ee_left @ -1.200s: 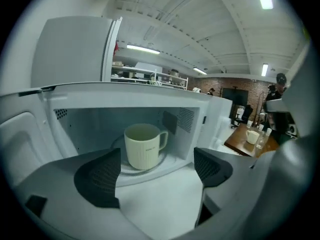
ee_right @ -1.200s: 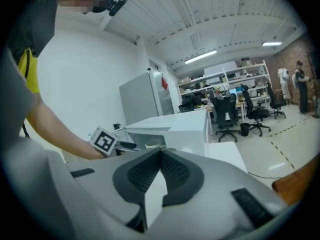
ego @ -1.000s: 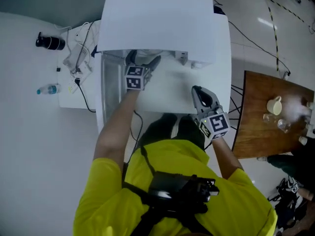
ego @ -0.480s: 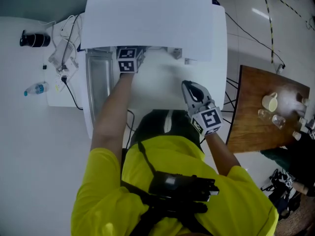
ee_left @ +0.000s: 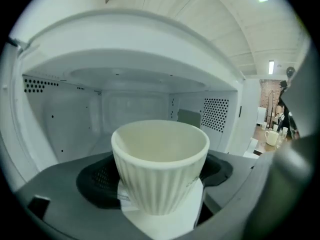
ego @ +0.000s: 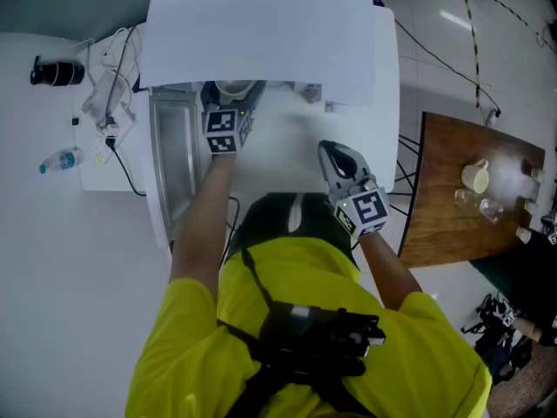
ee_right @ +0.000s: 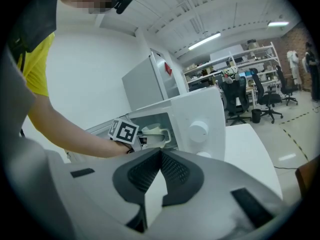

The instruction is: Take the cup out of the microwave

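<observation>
Spotter: Location of cup [ee_left: 160,166]?

Recorder: At the mouth of the microwave [ego: 261,33]. Upright, pale, ribbed sides. In the head view its rim just peeks from under the microwave's front edge. Cannot tell whether its base rests on the microwave floor.

Spotter: State of left gripper [ee_left: 157,180]?

Recorder: Jaws stand wide, one on each side of the cup, pads pressed on its ribbed wall. It grips the cup. It points into the opening, tilted a little downward.

Spotter: And the door [ego: 174,168]?

Recorder: Swung open to the left of the opening, just beside the left forearm.

Spotter: State of right gripper [ee_right: 160,153]?

Recorder: Jaws together, tips meeting, nothing between them. It is held over the white surface [ego: 287,159] in front of the microwave, to the right of the opening and well apart from the cup.

Spotter: Surroundings?

Recorder: A wooden table [ego: 452,225] off to the right with a mug [ego: 475,177] on it. A small bottle [ego: 61,160] lies on its side at far left.
</observation>
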